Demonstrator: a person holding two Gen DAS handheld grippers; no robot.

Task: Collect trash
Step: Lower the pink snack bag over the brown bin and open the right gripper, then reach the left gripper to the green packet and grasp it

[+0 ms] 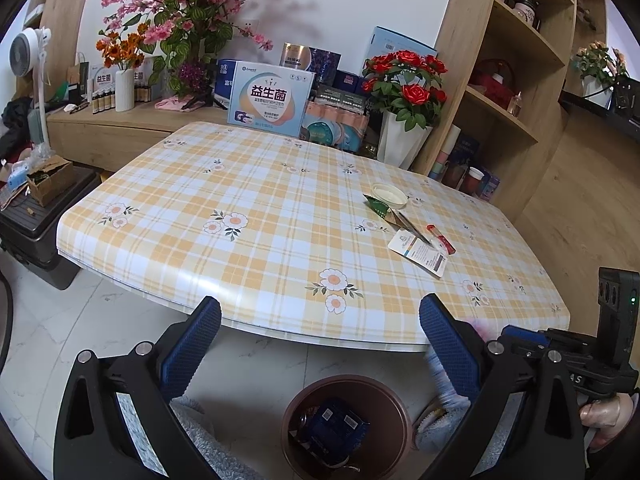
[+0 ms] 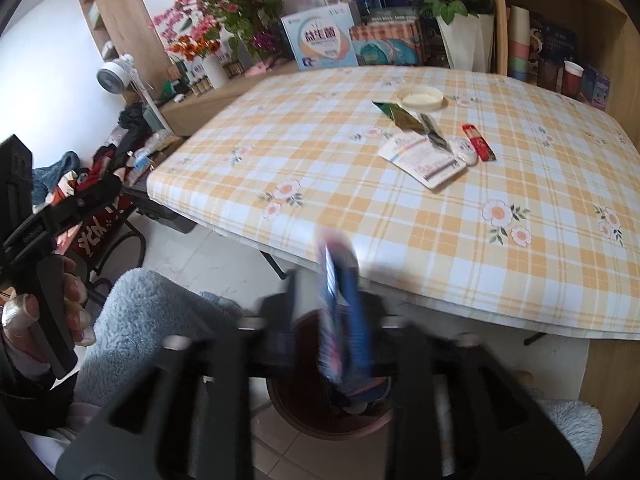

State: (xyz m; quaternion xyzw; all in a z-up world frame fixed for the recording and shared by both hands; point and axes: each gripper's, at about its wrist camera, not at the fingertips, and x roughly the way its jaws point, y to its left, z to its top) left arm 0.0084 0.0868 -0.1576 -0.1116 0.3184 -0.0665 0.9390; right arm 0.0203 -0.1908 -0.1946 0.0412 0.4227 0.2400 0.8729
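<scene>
Left gripper (image 1: 320, 344): jaws spread wide, nothing between them, held above the near table edge and the floor bin
Right gripper (image 2: 332, 320): blurred; jaws closed on a blue wrapper (image 2: 340, 312), directly over the bin
Bin (image 1: 400, 408): brown, round, on the floor below the table edge; holds a dark blue packet (image 1: 334, 430)
Table (image 1: 240, 184): yellow plaid cloth with flowers
Trash on table, right side, clustered: white lid (image 2: 420, 98), green packet (image 2: 394, 114), white sachet (image 2: 422, 158), red stick pack (image 2: 479, 142), small white wrapper (image 2: 464, 150) touching the red stick pack
</scene>
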